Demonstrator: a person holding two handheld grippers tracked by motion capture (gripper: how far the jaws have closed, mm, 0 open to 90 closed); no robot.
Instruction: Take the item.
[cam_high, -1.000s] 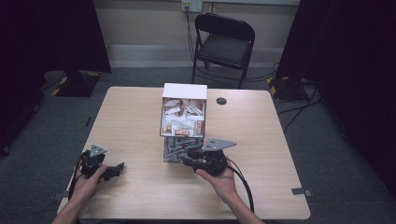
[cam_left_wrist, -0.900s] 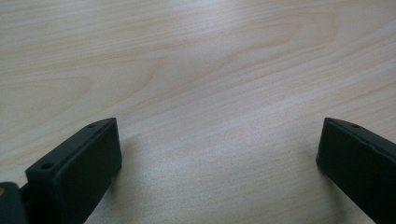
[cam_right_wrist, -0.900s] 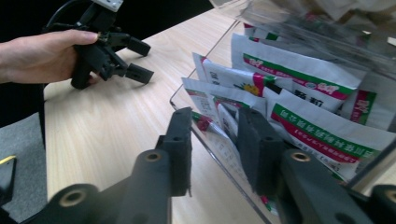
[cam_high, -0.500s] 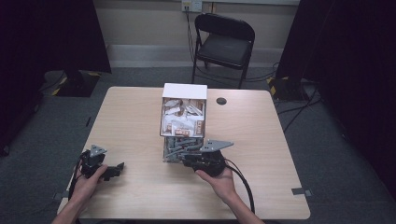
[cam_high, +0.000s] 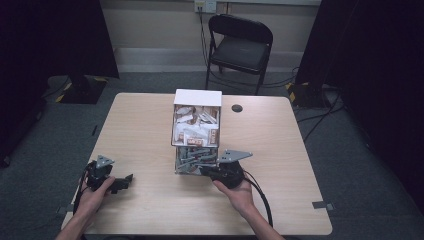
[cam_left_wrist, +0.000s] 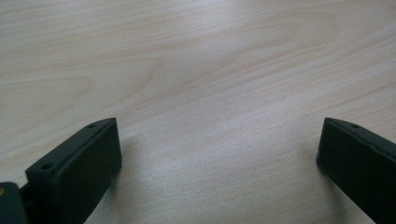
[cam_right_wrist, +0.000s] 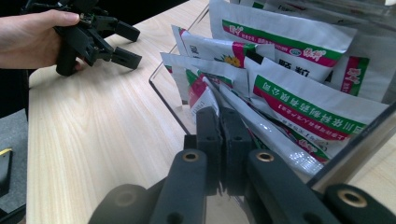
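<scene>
Right gripper (cam_right_wrist: 219, 116): jaws closed together, nothing visibly between them, tips inside near end of clear bin (cam_high: 196, 145), against green-and-white sachets (cam_right_wrist: 299, 100). Left gripper (cam_high: 124, 180): jaws spread wide over bare table (cam_high: 145, 125), near left edge, well apart from bin. Far compartment: brown-and-white packets (cam_high: 196, 125). White box (cam_high: 198, 97) at bin's far end.

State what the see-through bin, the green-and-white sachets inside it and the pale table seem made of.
See-through bin: probably clear rigid plastic; contents show through its glossy wall. Green-and-white sachets: likely glossy printed film, creased and shiny. Pale table: wood or wood-look laminate, matte, with grain lines.
</scene>
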